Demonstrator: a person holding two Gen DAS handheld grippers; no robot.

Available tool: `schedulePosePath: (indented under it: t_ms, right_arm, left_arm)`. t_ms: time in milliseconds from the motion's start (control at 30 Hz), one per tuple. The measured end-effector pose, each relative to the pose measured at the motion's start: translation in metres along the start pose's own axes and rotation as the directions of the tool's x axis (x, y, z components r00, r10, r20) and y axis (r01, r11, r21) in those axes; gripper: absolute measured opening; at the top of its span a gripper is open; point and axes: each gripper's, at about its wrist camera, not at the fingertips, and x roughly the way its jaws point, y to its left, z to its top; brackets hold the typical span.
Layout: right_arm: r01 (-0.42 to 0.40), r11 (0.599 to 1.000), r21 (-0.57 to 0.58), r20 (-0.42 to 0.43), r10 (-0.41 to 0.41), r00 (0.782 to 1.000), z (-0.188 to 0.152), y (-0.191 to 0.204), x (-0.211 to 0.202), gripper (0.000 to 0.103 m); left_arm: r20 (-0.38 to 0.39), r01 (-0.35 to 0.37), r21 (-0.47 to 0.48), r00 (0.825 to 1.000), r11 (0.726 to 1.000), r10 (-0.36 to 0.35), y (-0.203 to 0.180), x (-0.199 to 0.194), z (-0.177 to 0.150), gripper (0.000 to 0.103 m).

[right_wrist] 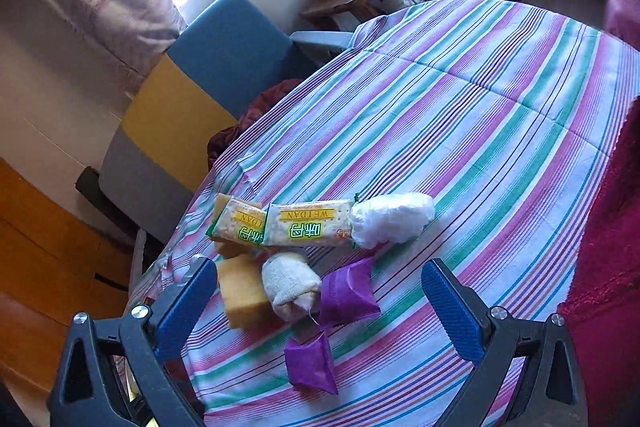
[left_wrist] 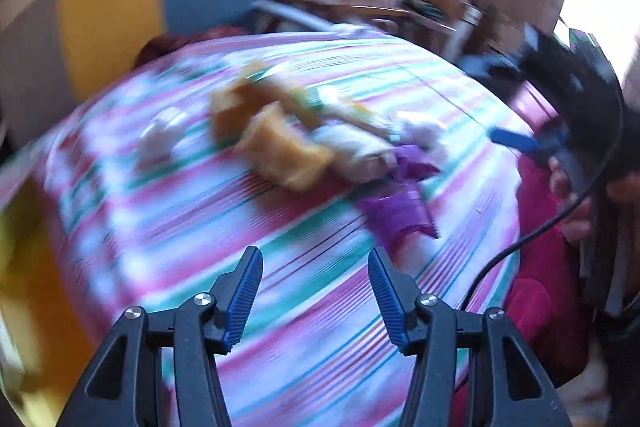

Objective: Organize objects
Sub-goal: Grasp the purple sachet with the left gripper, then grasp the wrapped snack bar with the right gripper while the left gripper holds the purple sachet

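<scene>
Snacks are lying in a heap on the striped cloth (right_wrist: 500,99): two cracker packs (right_wrist: 308,225), a white bundle (right_wrist: 394,219), a sponge (right_wrist: 242,293), a cloth roll (right_wrist: 290,285) and two purple sachets (right_wrist: 348,293). Right gripper (right_wrist: 320,301) is hovering over them, jaws wide and empty. Left gripper (left_wrist: 316,291) is standing apart too, gripping nothing.

Cracker packets (right_wrist: 280,225) lie behind the sponge (right_wrist: 242,297) on the cloth (right_wrist: 480,131).

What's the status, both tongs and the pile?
Left tongs open, empty. Right tongs open wide, empty, above the pile. Cracker packs, sponge, purple sachets loose on striped cloth. Nothing blocking.
</scene>
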Motion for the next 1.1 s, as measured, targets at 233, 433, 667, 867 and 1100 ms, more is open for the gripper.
schedulePosePath:
  t_ms: [233,433,667,867,1100]
  right_arm:
    - [-0.039,0.999,0.015,-0.02,0.039,0.999,0.002,-0.005,0.005,0.103]
    - [-0.051,0.998,0.029,-0.031,0.052,0.998,0.002,-0.007,0.007,0.103]
    - [-0.057,0.998,0.042,-0.038,0.058,0.998,0.003,-0.01,0.009,0.103]
    - [-0.038,0.999,0.027,-0.054,0.04,0.998,0.004,-0.008,0.012,0.103]
    - [-0.038,0.999,-0.017,-0.096,0.036,0.995,0.002,-0.001,0.018,0.103]
  left_arm:
    - [-0.066,0.063,0.373,0.997,0.926,-0.041,-0.055,0.043,0.014,0.057]
    - [-0.116,0.113,0.503,0.991,0.857,-0.063,-0.072,0.068,0.02,0.067]
    - [-0.136,0.152,0.458,0.986,0.876,-0.1,-0.081,0.09,0.025,0.033]
    - [-0.087,0.161,0.266,0.986,0.95,-0.142,-0.055,0.071,0.002,0.032]
    - [-0.041,0.073,0.052,0.997,0.996,-0.071,-0.01,0.037,-0.035,0.032]
